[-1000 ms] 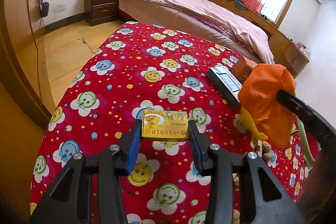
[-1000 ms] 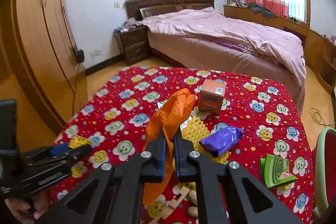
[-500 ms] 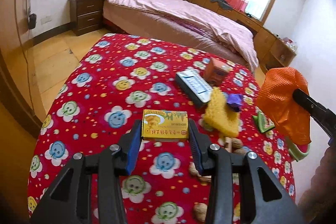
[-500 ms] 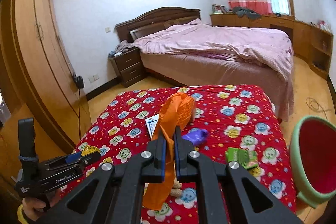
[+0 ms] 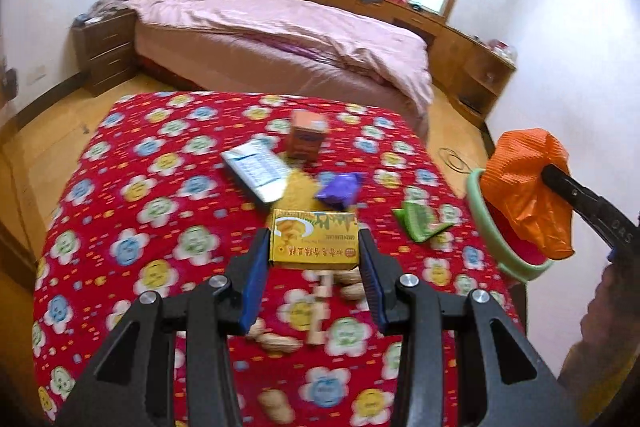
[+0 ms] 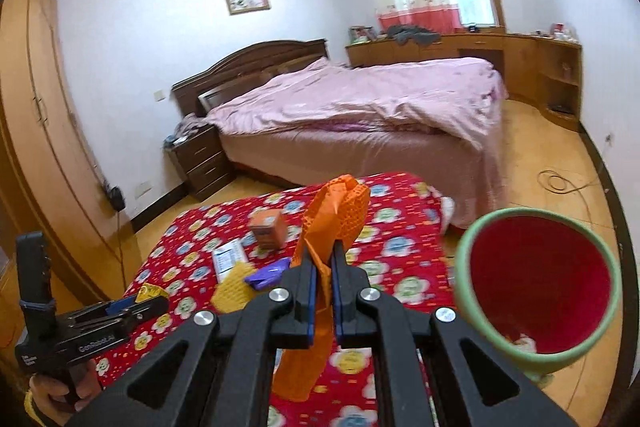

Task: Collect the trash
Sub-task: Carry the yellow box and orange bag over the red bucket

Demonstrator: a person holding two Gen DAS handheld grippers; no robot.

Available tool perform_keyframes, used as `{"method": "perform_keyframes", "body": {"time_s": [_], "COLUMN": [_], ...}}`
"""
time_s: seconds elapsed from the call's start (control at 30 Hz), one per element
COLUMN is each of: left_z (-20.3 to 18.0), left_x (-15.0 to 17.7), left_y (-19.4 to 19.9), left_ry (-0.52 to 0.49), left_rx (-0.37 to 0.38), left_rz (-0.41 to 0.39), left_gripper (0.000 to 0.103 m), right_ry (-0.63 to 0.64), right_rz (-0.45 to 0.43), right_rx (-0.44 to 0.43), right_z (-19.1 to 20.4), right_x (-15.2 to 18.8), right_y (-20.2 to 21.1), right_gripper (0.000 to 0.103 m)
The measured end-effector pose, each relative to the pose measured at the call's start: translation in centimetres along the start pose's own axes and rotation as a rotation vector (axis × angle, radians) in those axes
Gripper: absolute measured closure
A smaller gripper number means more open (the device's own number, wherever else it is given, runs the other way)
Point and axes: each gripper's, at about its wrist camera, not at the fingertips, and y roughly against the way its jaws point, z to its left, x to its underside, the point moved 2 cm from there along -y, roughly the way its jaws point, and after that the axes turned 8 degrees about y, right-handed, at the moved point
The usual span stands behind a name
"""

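Observation:
My left gripper (image 5: 314, 239) is shut on a yellow box (image 5: 314, 241), held above the red flowered table (image 5: 132, 187). My right gripper (image 6: 324, 255) is shut on a crumpled orange plastic bag (image 6: 334, 211) that hangs below the jaws. In the left wrist view that orange bag (image 5: 528, 183) hovers over the green-rimmed red bin (image 5: 480, 211) at the table's right. The bin (image 6: 540, 287) stands just right of my right gripper. The left gripper (image 6: 132, 307) with the yellow box (image 6: 152, 293) shows at lower left in the right wrist view.
On the table lie an orange carton (image 5: 307, 139), a white-blue pack (image 5: 258, 173), a purple wrapper (image 5: 340, 187), a green packet (image 5: 422, 225), a yellow sponge (image 6: 234, 287), peanuts (image 5: 276, 341) and wooden sticks (image 5: 318, 311). A bed (image 5: 280, 31) stands behind.
Both grippers have risen and swung right with their loads. The orange bag now hangs over the bin, which has come into view. The yellow box has lifted off the cloth.

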Motion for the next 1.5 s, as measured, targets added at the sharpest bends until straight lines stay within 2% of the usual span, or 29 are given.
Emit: {"method": "perform_keyframes", "body": {"time_s": [0.3, 0.77, 1.07, 1.5], "left_z": [-7.4, -17.4, -21.7, -25.8], "left_x": [0.0, 1.0, 2.4, 4.7], "left_y": [-1.8, -5.2, -8.7, -13.9], "left_ry": [-0.117, -0.279, -0.346, -0.426], "left_rx": [0.109, 0.206, 0.245, 0.267], "left_rz": [0.056, 0.1, 0.152, 0.209], "left_gripper": [0.06, 0.06, 0.06, 0.06], "right_ry": [-0.072, -0.179, -0.239, -0.333], "right_rz": [-0.021, -0.039, -0.021, 0.045], "right_rx": [0.11, 0.224, 0.299, 0.344], "right_z": [-6.3, -14.0, -18.2, -22.8], "right_x": [0.7, 2.5, 4.3, 7.5], "right_y": [2.9, 5.8, 6.3, 4.3], "right_gripper": [0.095, 0.095, 0.095, 0.095]}}
